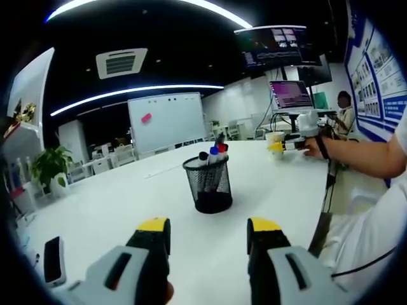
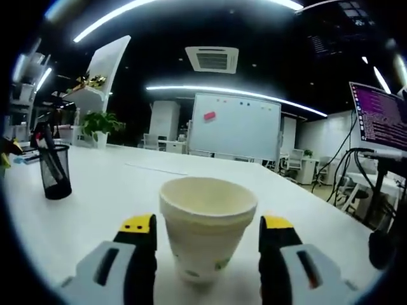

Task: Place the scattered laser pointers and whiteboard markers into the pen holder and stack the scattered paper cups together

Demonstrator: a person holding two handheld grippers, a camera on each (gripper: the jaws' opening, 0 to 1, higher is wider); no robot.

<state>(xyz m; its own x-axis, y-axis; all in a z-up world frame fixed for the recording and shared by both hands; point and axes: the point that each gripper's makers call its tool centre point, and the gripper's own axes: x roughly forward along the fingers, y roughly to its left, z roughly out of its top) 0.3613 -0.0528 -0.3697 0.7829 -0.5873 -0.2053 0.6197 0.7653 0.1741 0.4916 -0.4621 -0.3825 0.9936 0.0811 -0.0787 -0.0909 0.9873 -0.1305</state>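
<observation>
A black mesh pen holder (image 1: 208, 184) stands on the white table (image 1: 114, 203), with red, blue and black capped markers (image 1: 215, 151) upright in it. My left gripper (image 1: 208, 229) is open a short way in front of it, nothing between its jaws. In the right gripper view a white paper cup (image 2: 206, 238) stands upright on the table (image 2: 108, 190) between the jaws of my open right gripper (image 2: 206, 225); a small gap shows on each side. The pen holder (image 2: 54, 170) sits far to the left there. The right gripper (image 1: 287, 145) and cup (image 1: 275, 138) also appear at the table's far right.
A dark phone-like device (image 1: 54, 260) lies near the table's left edge. The person's arm (image 1: 362, 155) reaches across on the right. A whiteboard (image 1: 166, 121), a potted plant (image 1: 51, 165), chairs and monitors (image 2: 380, 114) stand beyond the table.
</observation>
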